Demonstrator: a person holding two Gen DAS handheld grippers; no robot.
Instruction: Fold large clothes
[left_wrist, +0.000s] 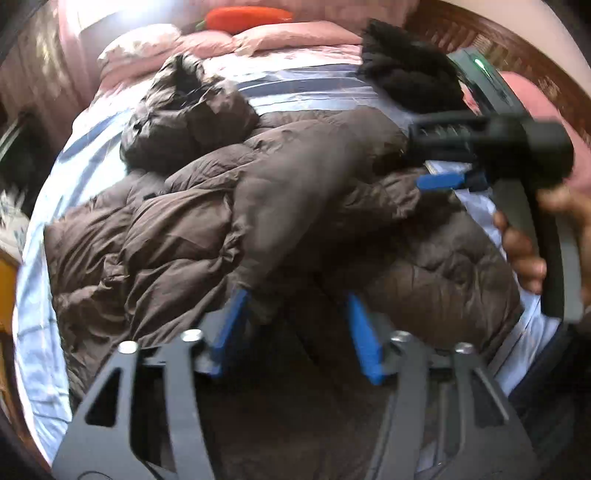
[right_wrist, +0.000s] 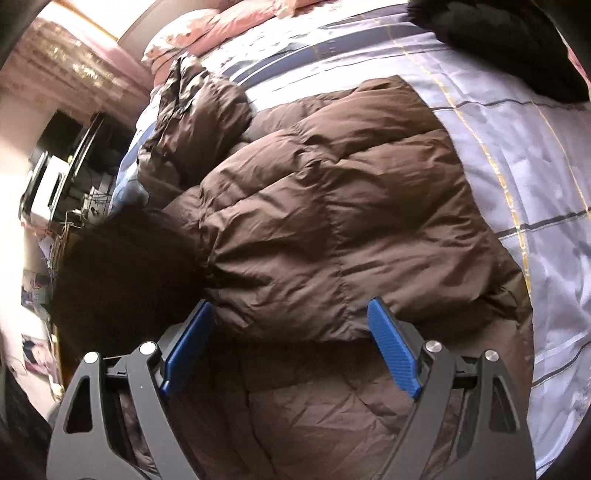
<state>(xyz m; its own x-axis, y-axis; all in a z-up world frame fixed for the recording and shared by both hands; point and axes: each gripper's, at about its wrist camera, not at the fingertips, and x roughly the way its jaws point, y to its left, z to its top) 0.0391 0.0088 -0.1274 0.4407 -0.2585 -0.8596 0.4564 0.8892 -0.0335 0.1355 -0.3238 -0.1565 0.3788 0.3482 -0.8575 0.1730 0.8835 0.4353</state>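
Currently a brown puffer jacket lies spread over a striped bedsheet, filling most of the ground ahead of both tools. Left gripper: blue pads parted, a fold of jacket sleeve draped between them; no clear pinch, cloth only touching the left pad. Right gripper: jaws wide apart, hovering just over the jacket's near hem, holding nothing. In the left wrist view it shows at far right, blurred, with the person's hand on its handle.

Ahead-left of both tools, the jacket's hood sits bunched up. Ahead-right, beyond the jacket, a black furry item rests on the sheet. Farthest ahead, pink pillows and an orange plush.
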